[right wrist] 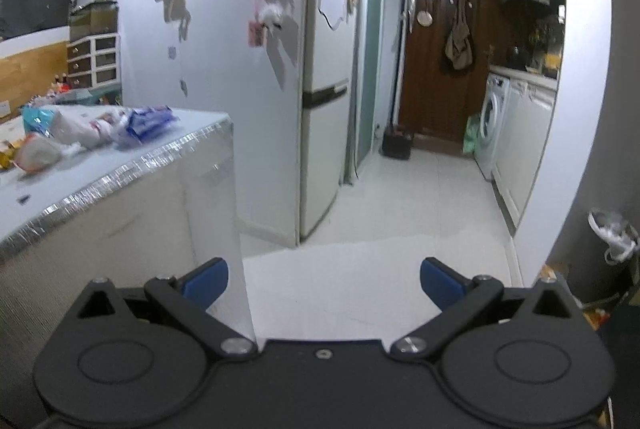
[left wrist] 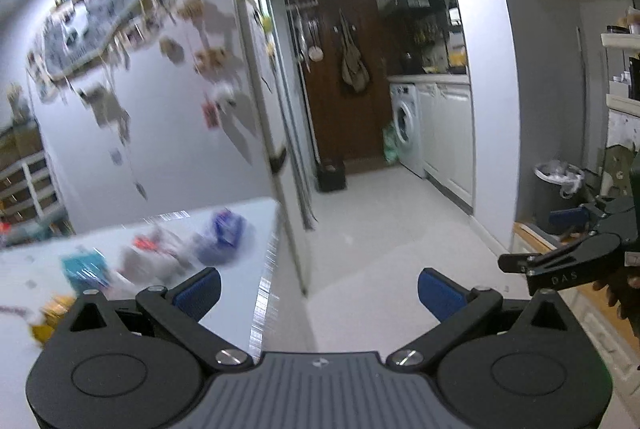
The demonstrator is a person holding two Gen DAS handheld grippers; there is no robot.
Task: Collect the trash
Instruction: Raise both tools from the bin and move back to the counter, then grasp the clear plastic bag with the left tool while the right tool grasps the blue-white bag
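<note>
Several crumpled wrappers lie on a pale table: a blue-and-white packet, a teal packet, a white wad and yellow bits. My left gripper is open and empty, held above the table's right edge. My right gripper is open and empty too, lower, in front of the table's corner; it also shows at the right edge of the left wrist view, held by a hand. A lined trash bin stands by the right wall.
A fridge stands behind the table. A corridor of pale floor leads to a brown door, with a washing machine and white cabinets on the right. Drawers stand at far left.
</note>
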